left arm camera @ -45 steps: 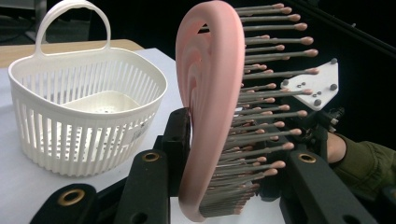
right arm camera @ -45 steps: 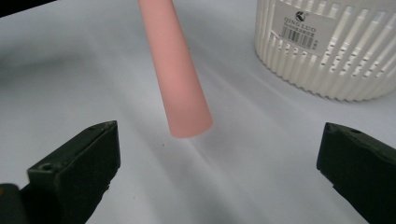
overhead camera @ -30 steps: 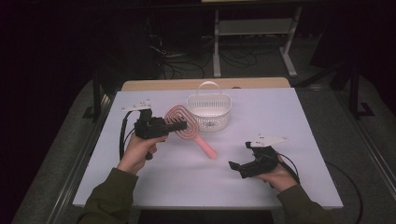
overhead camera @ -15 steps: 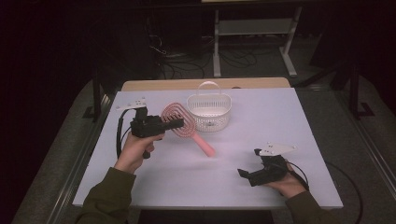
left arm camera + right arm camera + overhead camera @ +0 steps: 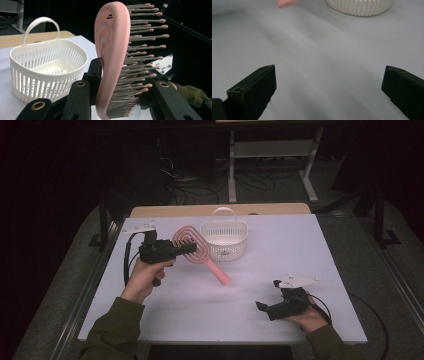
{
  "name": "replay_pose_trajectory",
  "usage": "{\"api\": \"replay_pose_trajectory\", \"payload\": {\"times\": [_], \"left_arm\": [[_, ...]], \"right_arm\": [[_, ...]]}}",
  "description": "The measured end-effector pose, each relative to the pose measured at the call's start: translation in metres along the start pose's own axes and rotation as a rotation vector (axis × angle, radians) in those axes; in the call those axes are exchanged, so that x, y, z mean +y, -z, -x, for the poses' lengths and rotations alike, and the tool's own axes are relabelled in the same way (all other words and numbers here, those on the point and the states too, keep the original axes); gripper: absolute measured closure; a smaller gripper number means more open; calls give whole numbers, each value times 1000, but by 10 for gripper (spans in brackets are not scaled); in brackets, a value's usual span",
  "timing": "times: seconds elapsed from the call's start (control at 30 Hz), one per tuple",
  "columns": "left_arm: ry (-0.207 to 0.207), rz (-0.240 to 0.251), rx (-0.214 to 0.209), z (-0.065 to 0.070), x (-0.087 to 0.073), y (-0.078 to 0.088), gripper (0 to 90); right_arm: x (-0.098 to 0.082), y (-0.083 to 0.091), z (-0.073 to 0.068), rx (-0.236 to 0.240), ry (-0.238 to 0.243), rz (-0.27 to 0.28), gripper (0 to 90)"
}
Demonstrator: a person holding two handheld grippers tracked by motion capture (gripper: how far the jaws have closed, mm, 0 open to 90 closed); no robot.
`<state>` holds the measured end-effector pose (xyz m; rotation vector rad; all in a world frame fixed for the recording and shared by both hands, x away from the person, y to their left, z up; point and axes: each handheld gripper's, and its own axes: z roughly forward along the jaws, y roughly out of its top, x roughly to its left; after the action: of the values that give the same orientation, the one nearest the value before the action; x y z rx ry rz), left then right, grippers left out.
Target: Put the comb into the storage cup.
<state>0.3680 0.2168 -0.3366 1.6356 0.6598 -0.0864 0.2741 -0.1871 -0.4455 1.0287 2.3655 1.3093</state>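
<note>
Right gripper (image 5: 270,309) lowered, fingers wide, left gripper (image 5: 187,248) fingers clamping pink hairbrush (image 5: 197,251) head

Left tongs (image 5: 192,248) raised, jaws clamped; right tongs (image 5: 260,306) low, jaws wide apart.

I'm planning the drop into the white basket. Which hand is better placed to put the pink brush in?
Left. Its claw already grips the pink brush beside the basket; the right claw rests open, empty, farther off.
</note>
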Motion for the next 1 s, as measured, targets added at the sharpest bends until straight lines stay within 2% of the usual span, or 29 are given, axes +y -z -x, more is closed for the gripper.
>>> {"api": "replay_pose_trajectory", "payload": {"times": [0.47, 1.0], "left_arm": [[-23, 38, -19, -2, 25, -7, 643], [-42, 56, -36, -4, 49, -19, 644]], "right_arm": [[0, 1, 0, -6, 1, 1, 0], [1, 2, 0, -12, -3, 3, 0]]}}
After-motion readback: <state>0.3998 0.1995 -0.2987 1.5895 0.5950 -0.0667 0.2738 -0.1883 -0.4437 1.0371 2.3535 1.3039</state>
